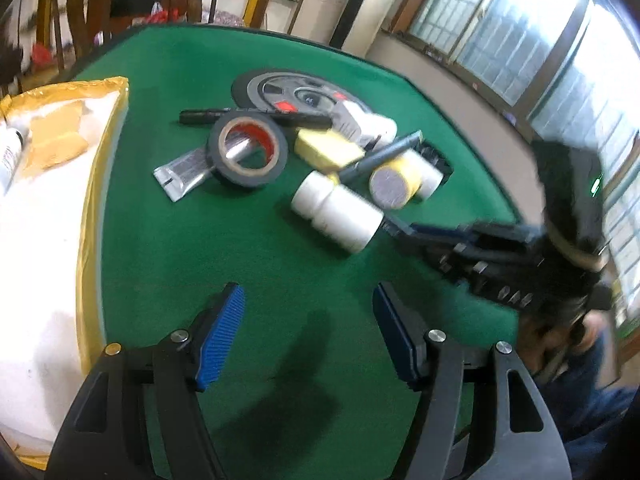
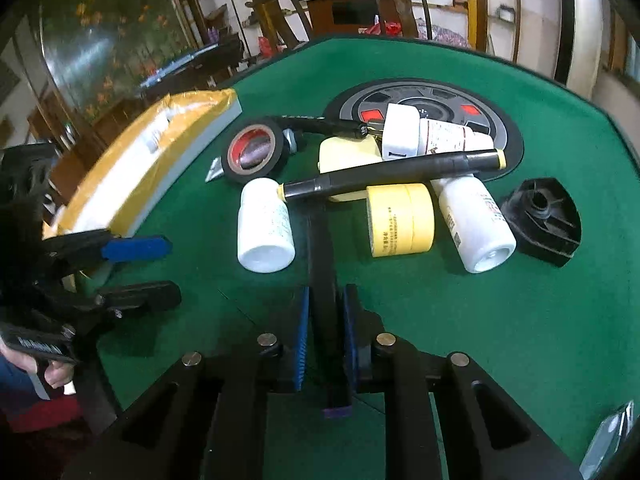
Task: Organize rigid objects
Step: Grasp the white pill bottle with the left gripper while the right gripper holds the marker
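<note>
While the right tool (image 2: 325, 320) clamps a black marker (image 2: 322, 264), the left tool (image 1: 308, 320) gapes; white bottles (image 2: 266, 224) lie capped.

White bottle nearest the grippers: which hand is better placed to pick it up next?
Probably left. The left gripper is open and empty, facing the white bottle; the right gripper is shut on a black stick.

Bare green felt lies open on the near part of the table (image 1: 256, 280), wide enough for tongs to pass. Farther in, a tight pile blocks the way: white bottle (image 1: 336, 216), black tape roll (image 1: 248, 152), yellow tape roll (image 2: 400, 220). A foam box (image 1: 44, 216) walls the left side.
</note>
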The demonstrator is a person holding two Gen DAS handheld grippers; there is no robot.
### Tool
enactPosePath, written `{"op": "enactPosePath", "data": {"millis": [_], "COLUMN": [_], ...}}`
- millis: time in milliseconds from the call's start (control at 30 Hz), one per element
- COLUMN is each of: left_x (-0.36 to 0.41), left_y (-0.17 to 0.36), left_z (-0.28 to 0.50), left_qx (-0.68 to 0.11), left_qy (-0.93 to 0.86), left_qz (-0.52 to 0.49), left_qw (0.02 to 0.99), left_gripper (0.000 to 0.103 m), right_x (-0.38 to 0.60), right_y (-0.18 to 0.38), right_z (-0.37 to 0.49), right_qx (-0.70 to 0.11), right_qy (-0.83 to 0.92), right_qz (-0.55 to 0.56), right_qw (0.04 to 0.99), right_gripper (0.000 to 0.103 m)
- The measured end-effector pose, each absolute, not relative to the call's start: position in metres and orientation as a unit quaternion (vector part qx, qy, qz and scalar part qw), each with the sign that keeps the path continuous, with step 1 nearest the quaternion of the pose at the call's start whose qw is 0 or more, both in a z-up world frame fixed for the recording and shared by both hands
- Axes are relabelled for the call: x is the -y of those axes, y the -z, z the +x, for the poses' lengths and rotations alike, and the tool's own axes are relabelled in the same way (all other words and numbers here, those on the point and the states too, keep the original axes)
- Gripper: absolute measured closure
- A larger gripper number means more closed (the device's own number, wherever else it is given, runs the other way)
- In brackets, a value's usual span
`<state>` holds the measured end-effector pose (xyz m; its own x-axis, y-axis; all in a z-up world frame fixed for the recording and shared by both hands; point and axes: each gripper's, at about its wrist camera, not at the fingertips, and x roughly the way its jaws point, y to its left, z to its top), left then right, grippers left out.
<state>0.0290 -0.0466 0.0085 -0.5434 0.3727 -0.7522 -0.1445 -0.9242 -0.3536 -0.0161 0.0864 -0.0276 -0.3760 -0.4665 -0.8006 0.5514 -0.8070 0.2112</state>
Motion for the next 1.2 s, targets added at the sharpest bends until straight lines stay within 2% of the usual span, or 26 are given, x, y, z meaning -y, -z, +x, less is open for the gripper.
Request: {"op": "enactPosePath", "data": {"millis": [200, 400, 500, 533, 567, 867, 1000, 1200], "left_x": [0.046, 0.021, 0.011, 0.01, 0.008, 0.006, 0.013, 0.018], "left_y": [-0.012, -0.008, -0.004, -0.003, -0.002, -0.006, -0.008, -0.01], "left_z": [-0.001, -0.025, -0.037, -0.039, -0.041, -0.017, -0.006, 0.002], "left_qx": [0.223, 0.229, 0.21, 0.205, 0.198, 0.11, 0.102, 0.109], "left_qy": [-0.831, -0.825, -0.825, -0.825, -0.827, -0.85, -0.851, -0.858], "left_qz": [-0.496, -0.511, -0.521, -0.523, -0.523, -0.51, -0.51, -0.494], "left_qw": [0.119, 0.077, 0.056, 0.056, 0.062, 0.068, 0.071, 0.09], "left_gripper": [0.037, 0.038, 0.041, 0.055, 0.059, 0.06, 0.06, 0.06], "right_x": [-0.089, -0.089, -0.09, -0.089, -0.089, -0.081, -0.075, -0.079], "right_y": [0.029, 0.03, 0.03, 0.03, 0.03, 0.029, 0.029, 0.023], "right_z": [-0.018, -0.018, -0.018, -0.018, -0.018, -0.011, -0.006, -0.005], "right_qx": [-0.042, -0.036, -0.034, -0.033, -0.032, -0.054, -0.077, -0.045], "right_qy": [0.828, 0.827, 0.827, 0.827, 0.827, 0.826, 0.829, 0.823], "right_qz": [0.473, 0.472, 0.473, 0.473, 0.473, 0.471, 0.463, 0.461], "right_qw": [0.3, 0.302, 0.302, 0.302, 0.302, 0.305, 0.303, 0.33], "right_gripper": [0.089, 0.089, 0.089, 0.089, 0.089, 0.09, 0.09, 0.09]}}
